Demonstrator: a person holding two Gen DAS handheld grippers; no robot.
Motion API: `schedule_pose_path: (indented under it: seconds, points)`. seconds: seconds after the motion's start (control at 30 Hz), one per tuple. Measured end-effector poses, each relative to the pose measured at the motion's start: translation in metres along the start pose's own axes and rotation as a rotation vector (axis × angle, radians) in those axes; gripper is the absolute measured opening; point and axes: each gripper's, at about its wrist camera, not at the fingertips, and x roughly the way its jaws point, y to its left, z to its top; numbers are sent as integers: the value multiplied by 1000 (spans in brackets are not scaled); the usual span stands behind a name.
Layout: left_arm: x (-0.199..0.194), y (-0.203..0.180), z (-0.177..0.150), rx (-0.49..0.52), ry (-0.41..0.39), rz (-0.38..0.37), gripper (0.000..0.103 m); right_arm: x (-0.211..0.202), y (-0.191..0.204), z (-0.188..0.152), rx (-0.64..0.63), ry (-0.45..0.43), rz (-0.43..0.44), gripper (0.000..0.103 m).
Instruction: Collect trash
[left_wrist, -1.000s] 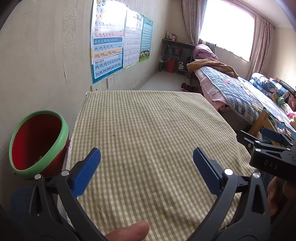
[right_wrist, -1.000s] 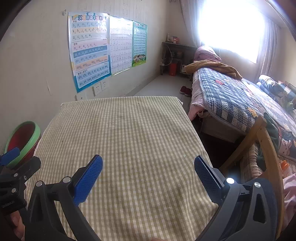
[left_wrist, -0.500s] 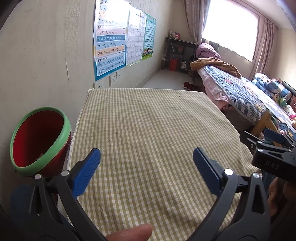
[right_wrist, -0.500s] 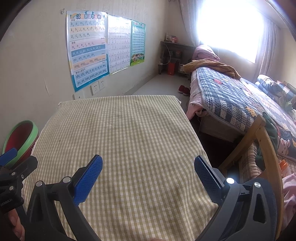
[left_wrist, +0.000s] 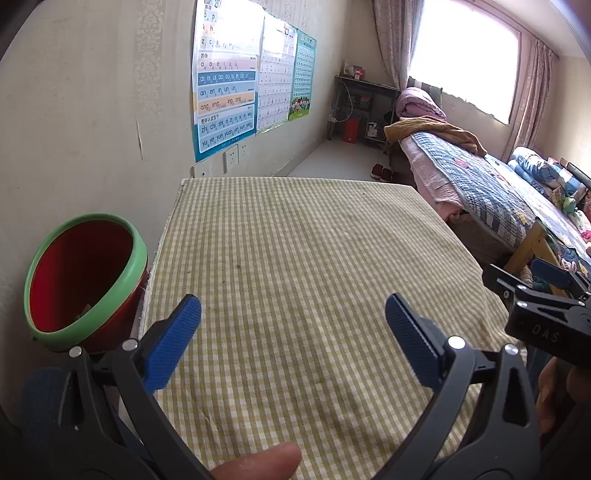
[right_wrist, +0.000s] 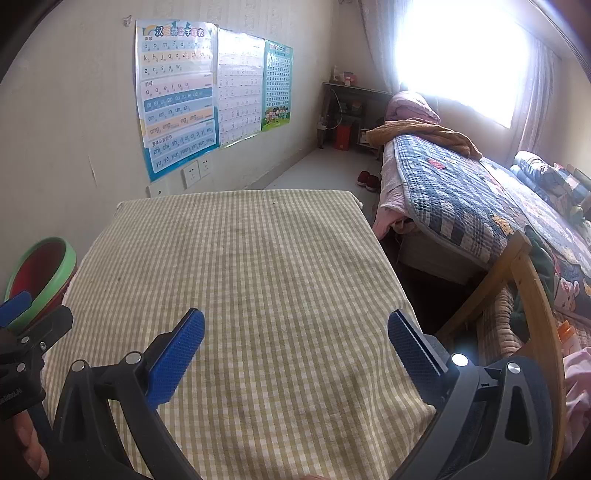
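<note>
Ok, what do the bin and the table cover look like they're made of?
The bin looks like moulded plastic: smooth red wall, glossy green rim catching light. The table cover looks like woven cloth, matte green-and-cream check, with a frayed pale edge on the bin's side; cotton or a blend, I cannot tell.

Left gripper (left_wrist: 293, 321) spread wide over checked tablecloth (left_wrist: 306, 258); red bin (left_wrist: 79, 280) left.
</note>
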Motion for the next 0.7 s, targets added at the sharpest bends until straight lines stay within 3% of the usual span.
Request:
schedule_pose_path:
  seconds: [0.7]
  points:
    - [-4,1,0,-5,-20,0,98,2,4,-1,-11,11,1,96]
